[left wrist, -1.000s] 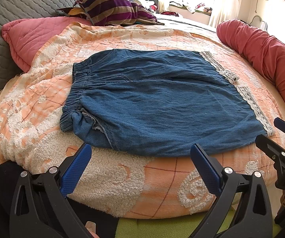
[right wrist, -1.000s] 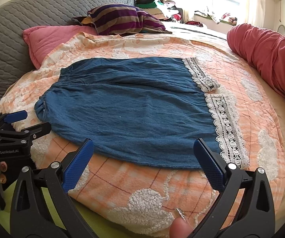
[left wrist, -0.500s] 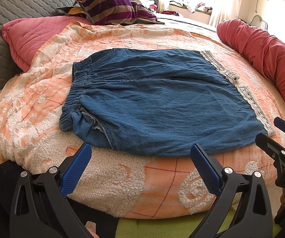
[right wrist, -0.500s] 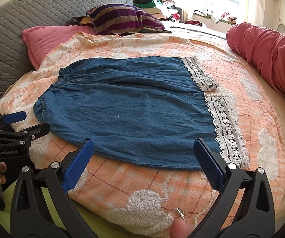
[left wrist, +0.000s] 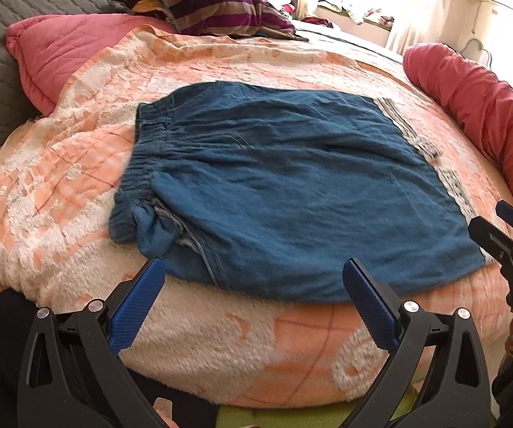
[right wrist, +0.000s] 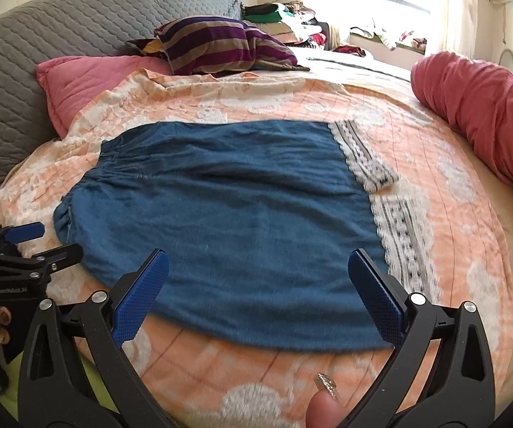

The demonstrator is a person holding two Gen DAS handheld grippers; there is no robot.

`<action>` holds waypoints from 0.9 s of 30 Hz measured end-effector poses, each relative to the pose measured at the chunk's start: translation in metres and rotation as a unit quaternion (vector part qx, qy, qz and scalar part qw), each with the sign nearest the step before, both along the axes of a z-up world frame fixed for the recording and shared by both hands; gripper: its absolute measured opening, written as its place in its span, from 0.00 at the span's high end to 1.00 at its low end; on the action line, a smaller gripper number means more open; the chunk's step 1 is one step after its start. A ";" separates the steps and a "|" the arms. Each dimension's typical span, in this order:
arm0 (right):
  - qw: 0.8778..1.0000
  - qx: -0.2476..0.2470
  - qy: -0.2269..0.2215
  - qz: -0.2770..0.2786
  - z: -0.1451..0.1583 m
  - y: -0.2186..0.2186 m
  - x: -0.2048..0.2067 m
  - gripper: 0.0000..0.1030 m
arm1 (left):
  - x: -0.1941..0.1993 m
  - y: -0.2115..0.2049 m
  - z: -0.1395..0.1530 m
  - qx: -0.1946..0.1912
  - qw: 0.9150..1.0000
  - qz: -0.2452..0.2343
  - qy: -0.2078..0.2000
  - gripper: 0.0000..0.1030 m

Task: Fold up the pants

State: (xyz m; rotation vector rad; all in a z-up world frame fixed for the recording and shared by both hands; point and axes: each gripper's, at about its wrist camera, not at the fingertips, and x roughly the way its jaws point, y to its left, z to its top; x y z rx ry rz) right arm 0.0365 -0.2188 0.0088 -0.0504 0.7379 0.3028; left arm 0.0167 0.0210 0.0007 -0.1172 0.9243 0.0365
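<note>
Since a second ago both grippers have moved in toward the near hem; folding has not begun. Pants [left wrist: 292, 192] lie flat on the bed [left wrist: 60, 185], waistband left, lace cuffs right. Left gripper [left wrist: 252, 297] and right gripper [right wrist: 256, 289] hover low, level, jaws spread wide, holding nothing.

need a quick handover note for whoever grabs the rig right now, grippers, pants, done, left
Left gripper: open, empty, over the near edge of the bed by the waistband end.
Right gripper: open, empty, over the near edge by the lace hem end.
Pants: blue, lying flat on the orange blanket, waistband to the left, lace hem to the right.
Done: pants laid out; no fold is plain to see.
Left: grip the near edge at both ends and fold.
</note>
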 end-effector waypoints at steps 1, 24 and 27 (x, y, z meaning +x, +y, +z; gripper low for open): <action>1.000 0.000 0.001 0.004 0.001 0.001 0.005 0.08 | 0.003 0.003 0.000 -0.002 1.000 0.001 0.001 0.04; 0.997 -0.009 0.013 0.081 0.012 0.060 0.127 0.08 | 0.103 0.101 0.005 -0.006 0.998 0.068 0.004 0.04; 0.995 0.012 0.039 0.095 0.011 0.067 0.146 0.08 | 0.113 0.113 0.005 -0.010 0.997 0.075 0.001 0.04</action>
